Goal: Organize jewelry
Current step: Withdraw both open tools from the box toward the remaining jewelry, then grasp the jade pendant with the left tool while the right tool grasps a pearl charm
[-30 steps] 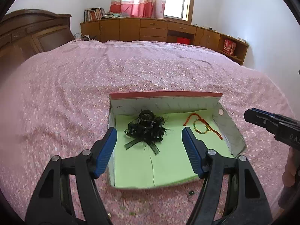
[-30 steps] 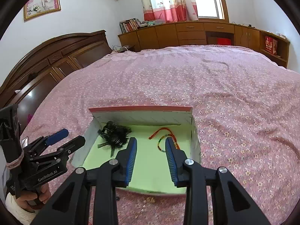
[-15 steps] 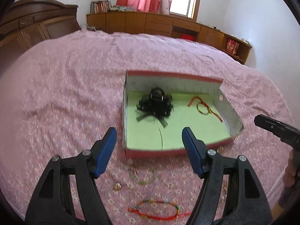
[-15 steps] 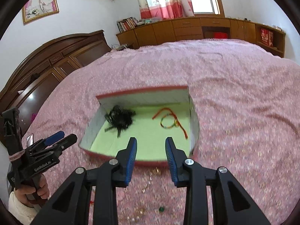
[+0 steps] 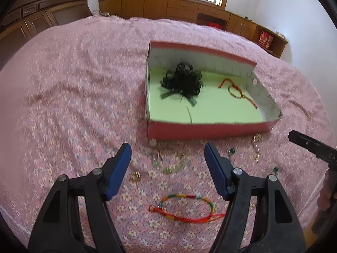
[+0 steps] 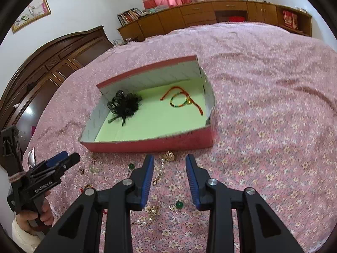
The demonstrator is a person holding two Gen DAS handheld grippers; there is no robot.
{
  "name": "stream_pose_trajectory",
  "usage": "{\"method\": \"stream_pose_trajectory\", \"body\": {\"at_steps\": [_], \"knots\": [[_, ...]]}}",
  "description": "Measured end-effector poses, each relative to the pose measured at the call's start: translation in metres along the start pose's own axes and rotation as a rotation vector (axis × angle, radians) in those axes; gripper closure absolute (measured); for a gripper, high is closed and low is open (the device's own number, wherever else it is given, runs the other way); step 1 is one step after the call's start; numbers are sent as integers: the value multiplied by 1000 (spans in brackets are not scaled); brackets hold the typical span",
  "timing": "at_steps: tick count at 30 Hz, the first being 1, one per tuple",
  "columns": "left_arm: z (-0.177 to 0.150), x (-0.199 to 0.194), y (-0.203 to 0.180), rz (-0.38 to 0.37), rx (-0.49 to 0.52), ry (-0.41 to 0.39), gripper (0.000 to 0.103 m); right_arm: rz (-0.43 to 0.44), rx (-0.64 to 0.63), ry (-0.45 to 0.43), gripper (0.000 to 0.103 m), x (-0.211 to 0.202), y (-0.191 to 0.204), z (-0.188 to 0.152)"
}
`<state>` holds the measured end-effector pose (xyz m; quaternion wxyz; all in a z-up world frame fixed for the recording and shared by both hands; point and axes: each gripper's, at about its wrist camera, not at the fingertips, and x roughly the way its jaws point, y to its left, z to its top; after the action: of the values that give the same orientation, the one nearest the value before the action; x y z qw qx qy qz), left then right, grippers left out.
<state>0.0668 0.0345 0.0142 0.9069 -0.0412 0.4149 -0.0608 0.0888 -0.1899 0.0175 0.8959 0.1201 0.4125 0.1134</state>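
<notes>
- The left gripper carries the readable print "GenRobot.AI" on its body; no other writing can be made out.
- Left gripper: jaws spread wide, empty, short of the red box.
- Right gripper: jaws narrowly parted, empty, just short of the box's near wall.
- Inside the box: a black hair bow and a red string bracelet.
- Before the box's near wall on the pink bedspread: a multicoloured bracelet, green beads and gold pieces.
- Bare bedspread lies around the box's other sides.
</notes>
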Motion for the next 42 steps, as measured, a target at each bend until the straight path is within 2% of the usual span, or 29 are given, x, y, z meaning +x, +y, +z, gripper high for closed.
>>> {"method": "stream_pose_trajectory", "body": {"at_steps": [6,15,16,19,23,28,40,42], "knots": [[-13,14,1,1,-5,48,39,4,6,27,68,11,2,-6],[-15,34,13,23,-31,63,41,7,14,59,68,26,1,-13],[-15,36,13,24,-31,66,42,8,17,66,68,28,1,-14],[-15,45,13,22,-31,77,54,6,19,76,68,33,0,-15],[-15,55,14,55,-31,81,72,9,20,85,68,38,0,-15],[-15,61,14,69,-37,70,77,17,20,102,68,47,0,-14],[-12,75,12,58,-43,74,78,-11,-27,123,67,76,11,-11],[-12,76,13,48,-40,69,83,-19,-38,126,67,81,12,-12]]}}
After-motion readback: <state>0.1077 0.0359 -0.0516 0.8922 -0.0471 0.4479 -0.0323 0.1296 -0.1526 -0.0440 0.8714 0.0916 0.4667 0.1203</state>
